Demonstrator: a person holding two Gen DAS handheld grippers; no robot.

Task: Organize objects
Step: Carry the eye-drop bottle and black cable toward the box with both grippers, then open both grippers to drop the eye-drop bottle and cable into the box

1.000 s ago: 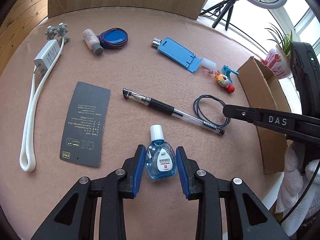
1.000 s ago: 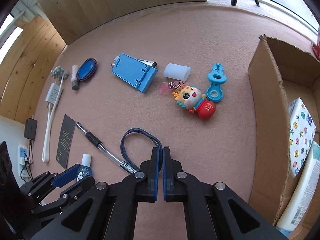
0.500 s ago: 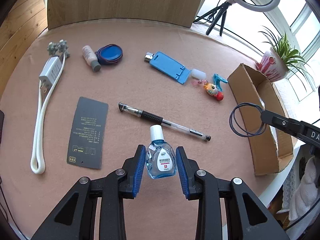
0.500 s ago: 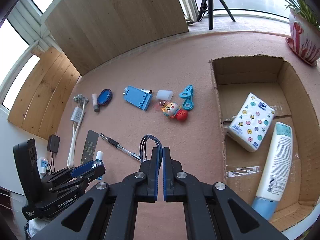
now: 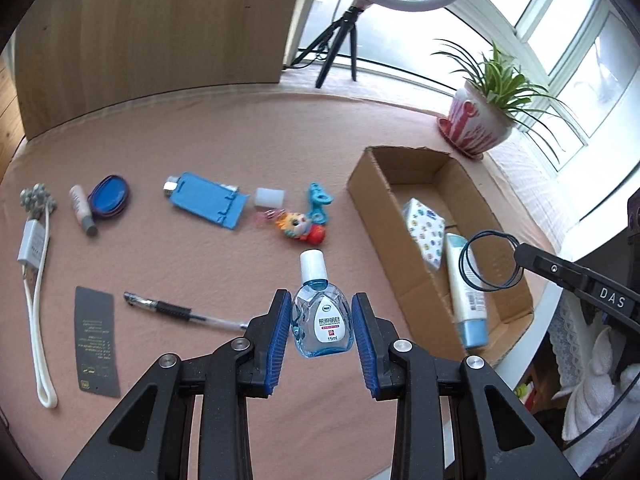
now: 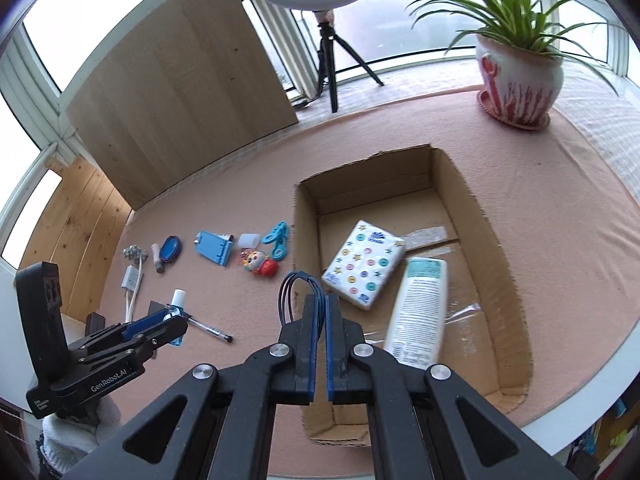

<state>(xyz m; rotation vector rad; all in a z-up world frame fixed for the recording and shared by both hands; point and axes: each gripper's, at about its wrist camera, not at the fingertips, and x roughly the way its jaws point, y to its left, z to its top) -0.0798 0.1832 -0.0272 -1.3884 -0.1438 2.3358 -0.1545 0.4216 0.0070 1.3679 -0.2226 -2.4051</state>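
My left gripper (image 5: pixel 320 320) is shut on a small blue eye-drop bottle (image 5: pixel 322 320) with a white cap, held up above the pink table. My right gripper (image 6: pixel 319 308) is shut on a dark blue hair-tie loop (image 6: pixel 298 294), which hangs over the near-left corner of the cardboard box (image 6: pixel 496 240). In the left wrist view the hair tie (image 5: pixel 486 260) dangles from the right gripper (image 5: pixel 520 256) above the cardboard box (image 5: pixel 372 208). Inside the box lie a tissue pack (image 6: pixel 362 262) and a lotion tube (image 6: pixel 420 312).
On the table lie a pen (image 5: pixel 184 312), black card (image 5: pixel 96 344), white charger cable (image 5: pixel 34 280), blue phone stand (image 5: pixel 208 200), toy keychain (image 5: pixel 302 228), blue clip (image 5: pixel 318 202), small tube (image 5: pixel 82 214) and blue oval case (image 5: pixel 110 198). A potted plant (image 6: pixel 520 76) and ring-light tripod (image 6: pixel 332 68) stand behind.
Both grippers rose and swung right toward the box. The eye-drop bottle came up off the table with the left one, and the hair tie travelled from beside the pen to over the box.
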